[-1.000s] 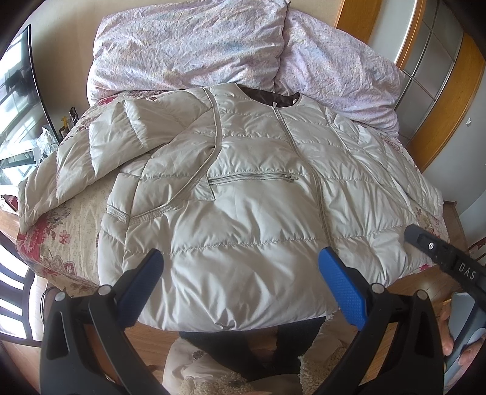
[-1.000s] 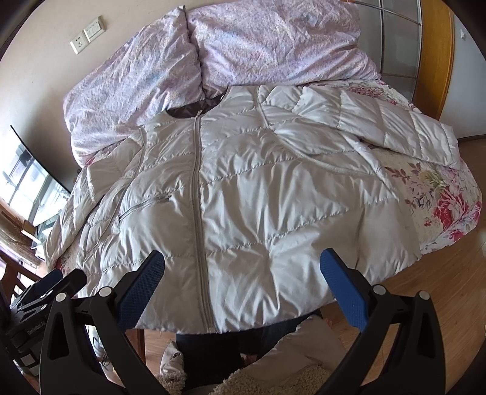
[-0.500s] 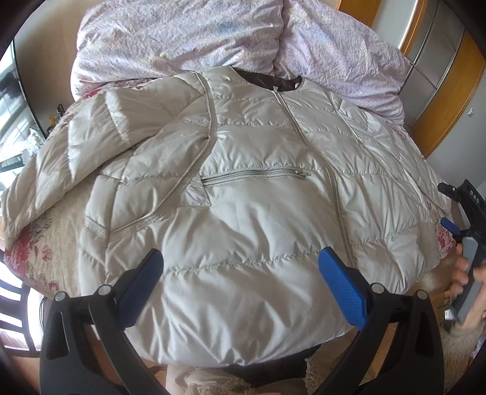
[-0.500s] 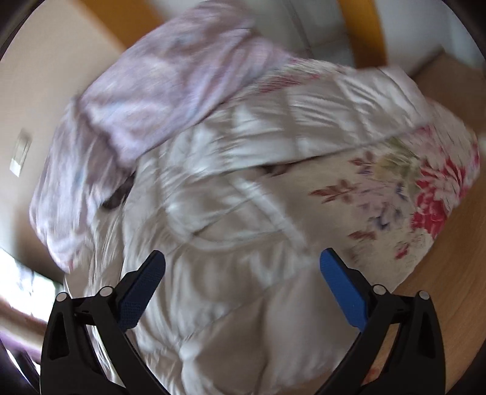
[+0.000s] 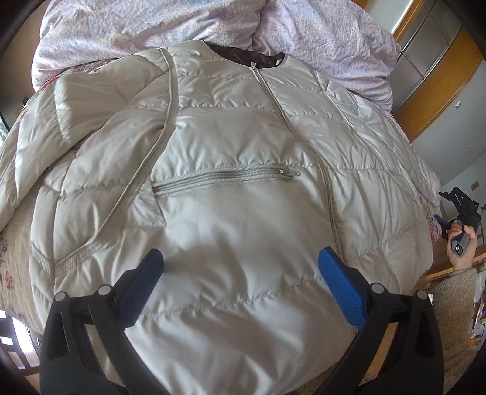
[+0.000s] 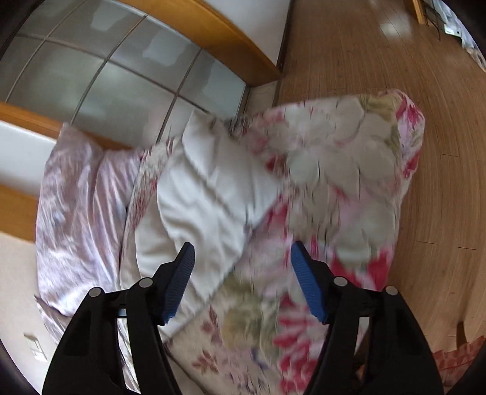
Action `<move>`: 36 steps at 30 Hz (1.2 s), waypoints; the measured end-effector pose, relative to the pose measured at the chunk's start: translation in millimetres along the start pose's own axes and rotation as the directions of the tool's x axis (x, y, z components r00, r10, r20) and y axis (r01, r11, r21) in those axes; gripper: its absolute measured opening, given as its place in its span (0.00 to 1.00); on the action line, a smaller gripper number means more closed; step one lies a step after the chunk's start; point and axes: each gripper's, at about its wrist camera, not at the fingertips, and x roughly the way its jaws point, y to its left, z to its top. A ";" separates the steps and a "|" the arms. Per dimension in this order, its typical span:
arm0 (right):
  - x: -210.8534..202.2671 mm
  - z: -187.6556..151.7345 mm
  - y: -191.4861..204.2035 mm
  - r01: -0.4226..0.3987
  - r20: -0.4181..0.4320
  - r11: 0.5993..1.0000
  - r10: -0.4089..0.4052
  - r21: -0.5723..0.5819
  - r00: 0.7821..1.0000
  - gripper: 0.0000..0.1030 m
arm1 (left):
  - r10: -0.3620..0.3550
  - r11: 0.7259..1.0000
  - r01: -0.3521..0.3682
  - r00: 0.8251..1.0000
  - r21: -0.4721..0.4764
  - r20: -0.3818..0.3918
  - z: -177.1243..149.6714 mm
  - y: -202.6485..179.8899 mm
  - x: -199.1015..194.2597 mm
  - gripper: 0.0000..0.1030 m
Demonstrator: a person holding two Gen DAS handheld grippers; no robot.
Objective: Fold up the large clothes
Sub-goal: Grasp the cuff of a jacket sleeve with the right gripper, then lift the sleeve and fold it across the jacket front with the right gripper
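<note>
Right wrist now faces sleeve.

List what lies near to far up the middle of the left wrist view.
Jacket hem → pocket zipper → dark collar lining → lilac duvet.

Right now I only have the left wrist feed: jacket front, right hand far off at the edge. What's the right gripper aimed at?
Observer: The jacket's sleeve, lying on the floral bedspread.
Operator: Anything between the right fingers?
Observer: No. The right gripper is closing, but its pads are clear of the fabric.
Operator: What lies past that side of the bed?
Observer: Bare wooden floor.
</note>
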 end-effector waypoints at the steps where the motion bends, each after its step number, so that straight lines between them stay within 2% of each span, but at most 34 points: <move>1: 1.6 4.0 -0.5 -0.001 0.009 1.000 0.001 0.003 1.000 0.64 | -0.007 1.000 0.007 1.000 0.005 0.001 1.1 -0.8 1.7 0.98; 5: 7.8 11.7 -2.2 -0.014 0.028 1.000 0.014 0.004 1.000 0.59 | -0.011 1.000 0.010 1.000 0.024 0.025 5.5 -4.2 5.1 0.98; 11: 19.1 8.2 3.5 -0.041 0.051 0.999 0.041 0.008 0.998 0.45 | -0.011 0.998 0.006 0.997 0.056 0.081 9.9 -5.3 2.7 0.98; 13: 25.3 8.8 8.8 -0.019 0.064 1.000 0.020 -0.009 0.998 0.30 | -0.012 0.998 0.006 0.995 0.059 0.101 11.1 -3.9 1.9 0.98; 16: 28.0 10.5 12.8 -0.005 0.077 1.000 0.007 -0.024 0.997 0.22 | -0.025 0.999 0.019 0.993 0.049 0.119 11.8 1.7 2.1 0.98; 20: 16.2 8.9 40.9 0.017 0.150 0.991 0.003 -0.131 0.989 0.16 | -0.065 0.998 0.063 0.987 0.015 0.149 11.0 14.6 0.3 0.98; 24: -5.8 -1.8 93.2 0.005 0.214 0.956 0.060 -0.294 0.975 0.13 | -0.084 0.996 0.087 0.981 -0.011 0.173 11.2 26.3 -3.9 0.98; 27: -20.1 -22.7 141.9 -0.027 0.219 0.900 0.135 -0.435 0.966 0.12 | -0.058 0.998 0.061 0.979 -0.010 0.196 10.0 30.0 -7.3 0.98; 29: -27.9 -43.4 174.6 -0.051 0.201 0.846 0.184 -0.531 0.962 0.12 | -0.051 0.998 0.055 0.972 -0.011 0.230 8.3 33.4 -11.7 0.98; 33: -40.7 -106.9 247.6 -0.146 0.091 0.685 0.297 -0.713 0.950 0.12 | -0.064 0.996 0.076 0.961 -0.035 0.269 6.8 43.3 -19.6 0.98; 36: -45.3 -164.7 287.0 -0.250 -0.044 0.555 0.357 -0.794 0.933 0.12 | -0.063 0.995 0.082 0.956 -0.057 0.285 6.1 52.2 -25.1 0.98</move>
